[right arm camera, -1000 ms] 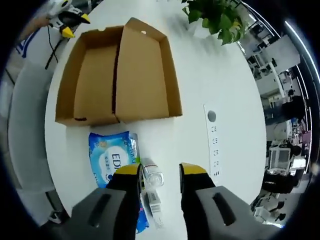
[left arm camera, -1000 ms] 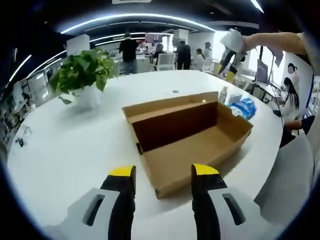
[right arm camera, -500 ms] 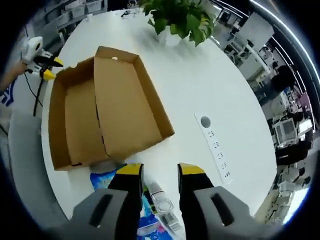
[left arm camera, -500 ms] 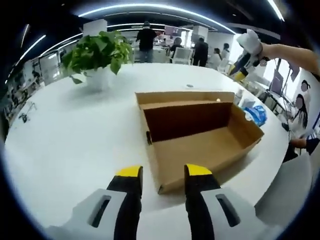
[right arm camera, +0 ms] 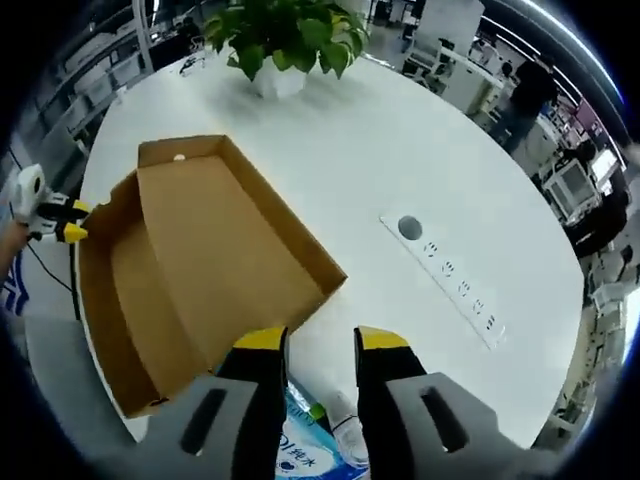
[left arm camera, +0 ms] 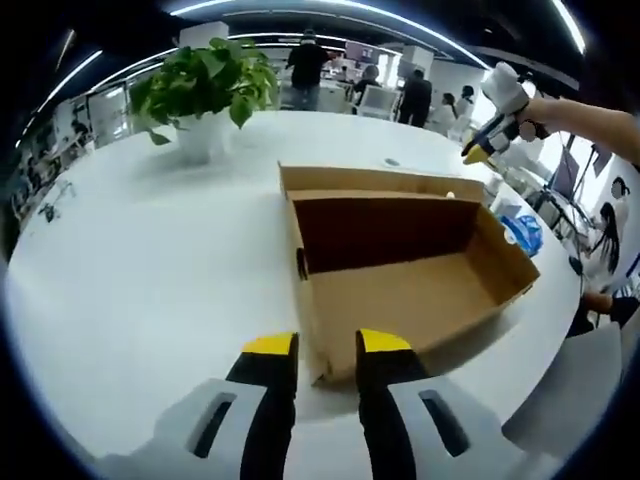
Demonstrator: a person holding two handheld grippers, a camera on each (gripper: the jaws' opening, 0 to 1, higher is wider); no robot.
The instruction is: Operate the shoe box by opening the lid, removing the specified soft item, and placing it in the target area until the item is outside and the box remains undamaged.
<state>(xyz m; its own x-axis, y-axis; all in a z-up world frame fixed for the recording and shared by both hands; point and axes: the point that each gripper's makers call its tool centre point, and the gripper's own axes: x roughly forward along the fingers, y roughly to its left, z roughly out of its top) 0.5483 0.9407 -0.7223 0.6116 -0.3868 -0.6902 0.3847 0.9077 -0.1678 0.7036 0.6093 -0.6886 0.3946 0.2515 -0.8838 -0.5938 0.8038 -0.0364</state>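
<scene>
Over the open box, both tongs hang empty with a gap between their tips.

Left tongs have their yellow tips parted narrowly, just at the near corner of the box, nothing between them. Right tongs are likewise slightly parted and empty, held above the box's end beside the blue pack and a clear bottle. Box sits on the white surface with its lid folded flat back alongside; its inside looks bare. Pack lies outside the box, just past its far end. Beyond the box stands a potted plant. Beside the lid, a socket strip is set into the surface.
</scene>
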